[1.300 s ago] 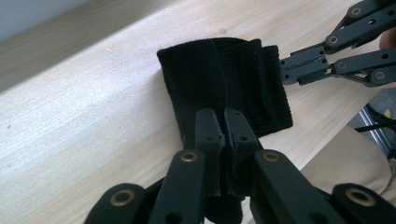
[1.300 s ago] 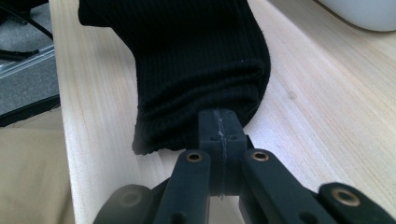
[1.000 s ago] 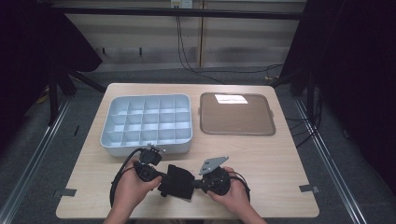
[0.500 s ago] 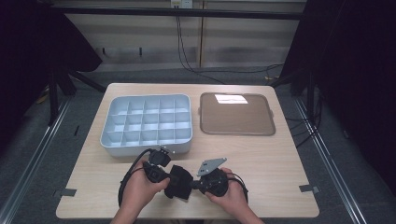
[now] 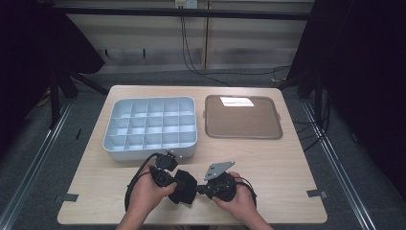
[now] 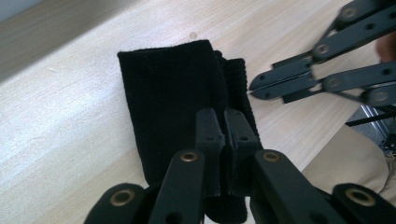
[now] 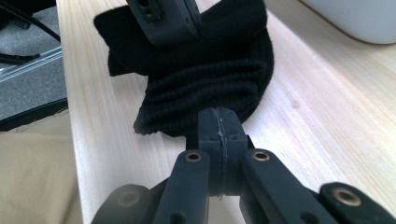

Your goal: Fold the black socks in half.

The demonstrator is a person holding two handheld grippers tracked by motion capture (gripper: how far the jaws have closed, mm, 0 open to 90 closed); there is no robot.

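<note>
A black folded cloth point(image 5: 186, 188) lies on the wooden table near its front edge, between my two grippers. In the left gripper view the cloth point(image 6: 168, 93) runs away from my left gripper point(image 6: 223, 119), whose jaws are shut on a fold of it. My left gripper point(image 5: 178, 183) reaches in from the cloth's left. My right gripper point(image 5: 199, 188) comes from the right. Its jaws point(image 7: 219, 119) are pressed together, with their tips at the cloth's ribbed edge point(image 7: 210, 79); no fabric shows between them. The right gripper's tips point(image 6: 254, 88) touch the cloth's far side.
A white tray point(image 5: 148, 151) split into several compartments stands just behind the hands at the left. A flat brown tray point(image 5: 242, 122) with a bright patch at its far end lies at the back right. Bare tabletop point(image 5: 282, 167) stretches to the right of the hands.
The left hand has shifted a little to the right with the cloth, which now lies more bunched between the grippers. The right hand has kept still.
</note>
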